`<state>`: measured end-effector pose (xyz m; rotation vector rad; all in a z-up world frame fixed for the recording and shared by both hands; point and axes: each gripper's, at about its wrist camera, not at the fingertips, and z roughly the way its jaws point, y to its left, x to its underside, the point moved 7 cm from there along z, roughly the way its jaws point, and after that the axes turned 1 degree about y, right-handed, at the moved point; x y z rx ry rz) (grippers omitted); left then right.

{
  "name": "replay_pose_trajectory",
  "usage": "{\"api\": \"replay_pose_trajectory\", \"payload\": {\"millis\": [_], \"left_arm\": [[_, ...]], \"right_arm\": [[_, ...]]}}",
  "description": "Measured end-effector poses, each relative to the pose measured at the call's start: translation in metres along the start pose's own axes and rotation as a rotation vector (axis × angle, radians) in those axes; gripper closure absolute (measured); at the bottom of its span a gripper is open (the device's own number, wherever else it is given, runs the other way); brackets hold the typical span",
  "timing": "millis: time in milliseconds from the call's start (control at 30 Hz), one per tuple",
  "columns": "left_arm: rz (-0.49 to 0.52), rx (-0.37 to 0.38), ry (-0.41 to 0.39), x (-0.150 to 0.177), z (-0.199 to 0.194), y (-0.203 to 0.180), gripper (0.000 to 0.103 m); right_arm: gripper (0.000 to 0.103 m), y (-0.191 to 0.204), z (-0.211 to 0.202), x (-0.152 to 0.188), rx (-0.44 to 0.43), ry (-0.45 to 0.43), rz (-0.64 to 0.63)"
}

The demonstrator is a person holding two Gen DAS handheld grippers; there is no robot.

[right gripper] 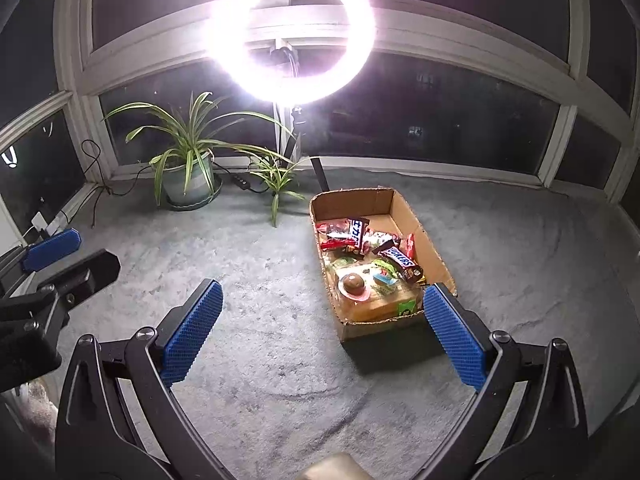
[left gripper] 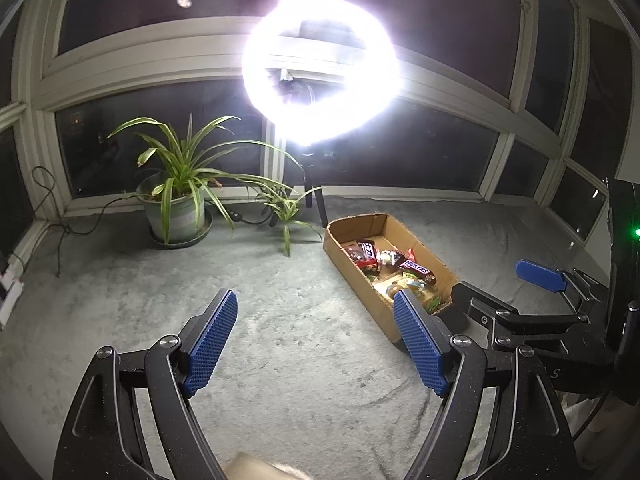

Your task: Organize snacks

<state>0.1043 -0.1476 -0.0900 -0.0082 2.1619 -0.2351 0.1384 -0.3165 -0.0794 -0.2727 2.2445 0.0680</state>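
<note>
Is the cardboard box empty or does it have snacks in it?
It has snacks. The open-topped box holds wrapped candy bars and other packets, piled toward its near end.

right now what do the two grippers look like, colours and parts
Both match: the left gripper and right gripper have black metal linkage arms joined by round silver screws, each ending in long blue fingers with a fine bumpy grid texture. The right gripper's body, seen from the left camera, carries a small green light and a dark cable.
</note>
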Motion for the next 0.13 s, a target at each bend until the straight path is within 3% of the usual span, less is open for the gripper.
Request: {"api": "replay_pose_trajectory", "payload": {"millis": [133], "left_arm": [[0.003, -0.009, -0.009, 0.0013, -0.0003, 0.0009, 0.023]], "right_arm": [[0.001, 0.0027, 0.0039, 0.0031, -0.004, 0.009, -0.004]]}}
